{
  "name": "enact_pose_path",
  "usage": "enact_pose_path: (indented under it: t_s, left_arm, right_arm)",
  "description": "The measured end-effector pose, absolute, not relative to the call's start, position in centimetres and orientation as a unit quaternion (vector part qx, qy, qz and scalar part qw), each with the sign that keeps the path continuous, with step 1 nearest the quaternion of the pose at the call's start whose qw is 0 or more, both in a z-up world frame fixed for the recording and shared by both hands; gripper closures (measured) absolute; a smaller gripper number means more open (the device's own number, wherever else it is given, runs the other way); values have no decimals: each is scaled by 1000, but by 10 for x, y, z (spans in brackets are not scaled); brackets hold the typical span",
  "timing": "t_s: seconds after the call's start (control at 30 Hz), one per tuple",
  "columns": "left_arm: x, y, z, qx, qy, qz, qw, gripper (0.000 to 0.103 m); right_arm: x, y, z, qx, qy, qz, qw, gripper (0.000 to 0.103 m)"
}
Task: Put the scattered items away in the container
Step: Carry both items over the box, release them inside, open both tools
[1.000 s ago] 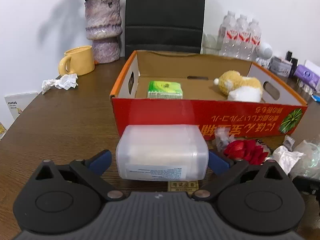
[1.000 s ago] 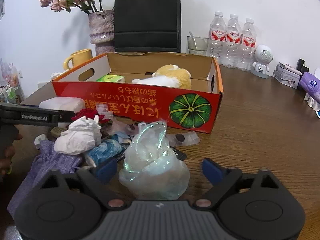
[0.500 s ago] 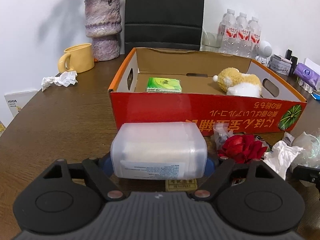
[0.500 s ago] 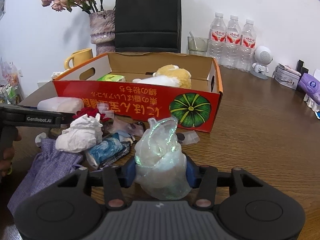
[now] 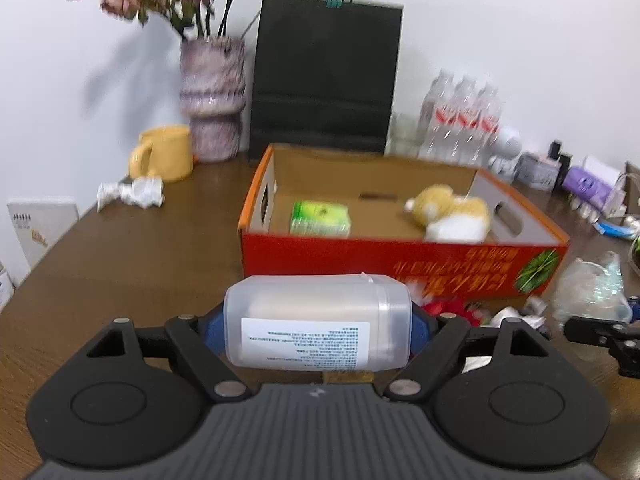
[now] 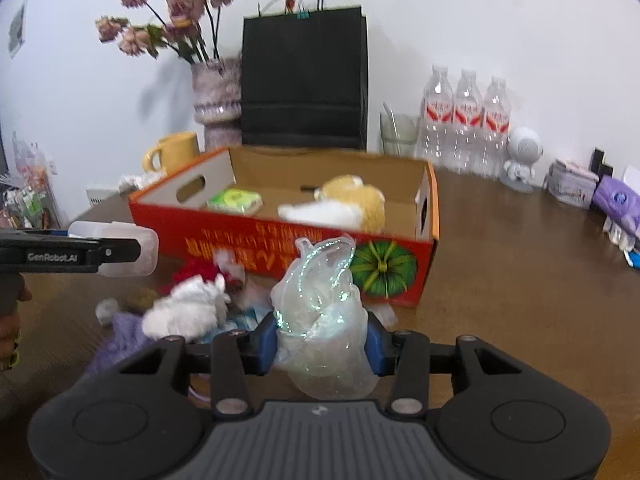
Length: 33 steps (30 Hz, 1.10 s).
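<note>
- The left gripper (image 5: 318, 326) is level above the table (image 5: 132, 256), before the near wall of the box; its blue fingers (image 5: 214, 330) press on the two ends of a clear plastic jar (image 5: 318, 322), which lies sideways between them.
- From the right wrist view this gripper (image 6: 120, 250) shows from the side, with the jar (image 6: 132, 250) clear of the table; a little of the person's hand (image 6: 10, 320) shows on its handle.
- The right gripper (image 6: 322, 344) points at the same box; its fingers (image 6: 266, 342) squeeze a crumpled clear plastic bag (image 6: 320, 320) from both sides.
- The cardboard box (image 6: 426, 200) stands in the middle of the table, open on top. Inside are a small green packet (image 6: 236, 202) near its left wall and a yellow and white plush toy (image 6: 344, 206) near its right wall.
- On the table before the box lie a white paper wad (image 6: 188, 312), something red (image 6: 192, 274) and a purple cloth (image 6: 120, 340), close together.
- The side of the left gripper reads "GenRobot.AI". The red front of the box has yellow writing upside down and a green pumpkin picture (image 6: 382, 270). The jar has a white label (image 5: 306, 344), too small to read.
</note>
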<state>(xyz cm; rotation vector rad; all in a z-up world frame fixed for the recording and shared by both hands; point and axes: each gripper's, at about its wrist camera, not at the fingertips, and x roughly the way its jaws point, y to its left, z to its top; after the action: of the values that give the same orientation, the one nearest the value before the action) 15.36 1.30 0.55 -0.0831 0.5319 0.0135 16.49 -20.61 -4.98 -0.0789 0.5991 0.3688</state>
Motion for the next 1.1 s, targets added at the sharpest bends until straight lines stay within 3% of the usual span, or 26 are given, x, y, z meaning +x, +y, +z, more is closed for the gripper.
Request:
enact_pose_path:
  t_s: [0.27,0.6,0.83,1.1]
  left_arm:
    - [164,10,65,-14,213,-20,977,20]
    - [241,13,104,-38,235,-23,971,20]
    - [322,4,85,-39,300,-2,953,20]
    - [390,-2,33,-35,385,44,921,20]
  right_arm:
    - [183,-207,-6,-38,262,195,944,61]
    - [262,-191,40,-37,271,200,941,61]
    - [341,-168,30,-46,320,177,930,61]
    - [422,-159,-23,-58,394,108,911,61]
